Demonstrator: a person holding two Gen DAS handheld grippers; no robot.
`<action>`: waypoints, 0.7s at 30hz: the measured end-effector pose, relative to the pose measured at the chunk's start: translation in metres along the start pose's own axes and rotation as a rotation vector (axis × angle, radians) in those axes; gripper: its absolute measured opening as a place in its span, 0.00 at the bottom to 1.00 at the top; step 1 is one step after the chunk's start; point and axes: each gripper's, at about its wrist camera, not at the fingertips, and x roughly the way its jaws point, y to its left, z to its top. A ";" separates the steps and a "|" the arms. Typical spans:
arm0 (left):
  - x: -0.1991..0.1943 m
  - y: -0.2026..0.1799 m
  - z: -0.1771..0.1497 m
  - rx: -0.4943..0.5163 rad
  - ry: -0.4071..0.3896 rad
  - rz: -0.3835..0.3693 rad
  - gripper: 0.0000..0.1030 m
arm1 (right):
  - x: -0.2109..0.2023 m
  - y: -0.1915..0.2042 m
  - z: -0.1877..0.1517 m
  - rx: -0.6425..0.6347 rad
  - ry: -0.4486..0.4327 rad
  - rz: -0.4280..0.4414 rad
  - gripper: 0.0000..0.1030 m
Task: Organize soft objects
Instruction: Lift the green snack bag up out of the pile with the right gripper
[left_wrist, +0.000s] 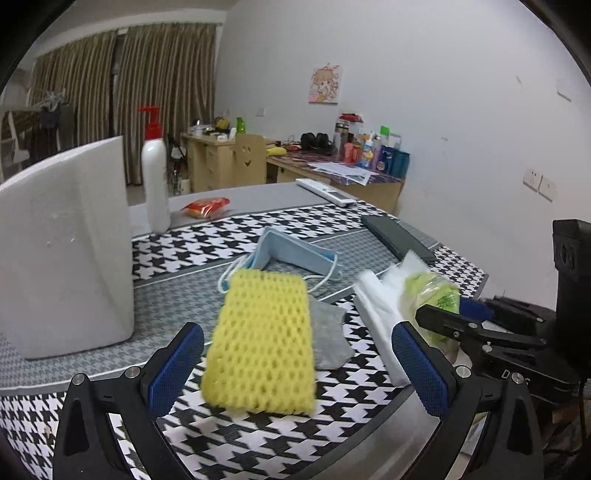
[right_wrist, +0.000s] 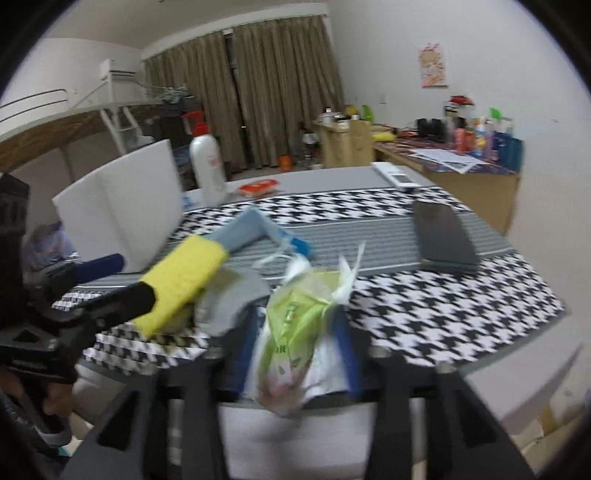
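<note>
While the left gripper (left_wrist: 297, 369) hangs wide over the mat (left_wrist: 388, 218), its blue pads (left_wrist: 173, 369) flank the yellow sponge (left_wrist: 264, 339) without touching it. The sponge looks to be tilted up off the mat, blurred at its near edge, so it may be loose and about to flop. It overlaps a grey cloth (left_wrist: 328, 336), with the blue mask (left_wrist: 295, 254) just behind, ear loops trailing. Close carelessly here and the pads could pinch cloth or a loop along with the sponge, dragging the pile askew. The white foam box (left_wrist: 66, 251) stands near on the left; a wide swing could knock it or the bottle (left_wrist: 155, 177) behind it.

Over to the right wrist view, which is badly blurred. The right gripper (right_wrist: 291, 354) has its jaws part open around a green tissue pack (right_wrist: 291, 332) in a clear bag; whether the pads press on it I cannot tell, though there seems to be slack. If it is loose, the pack could slide off the table edge (right_wrist: 480, 373), which runs just below it. The two grippers are close together, too: the left one reaches in from the left edge beside the sponge, and a clash of fingers is a fair risk if both close in on this crowded patch.
</note>
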 end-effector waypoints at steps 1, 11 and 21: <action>0.001 -0.003 0.001 0.006 0.000 -0.004 0.99 | -0.002 -0.003 -0.001 -0.011 -0.012 -0.032 0.66; 0.006 -0.026 0.000 0.056 0.000 -0.003 0.99 | -0.005 -0.006 -0.007 -0.027 0.004 -0.047 0.63; 0.004 -0.036 -0.002 0.071 0.002 0.001 0.99 | 0.015 -0.016 -0.014 0.006 0.085 -0.097 0.46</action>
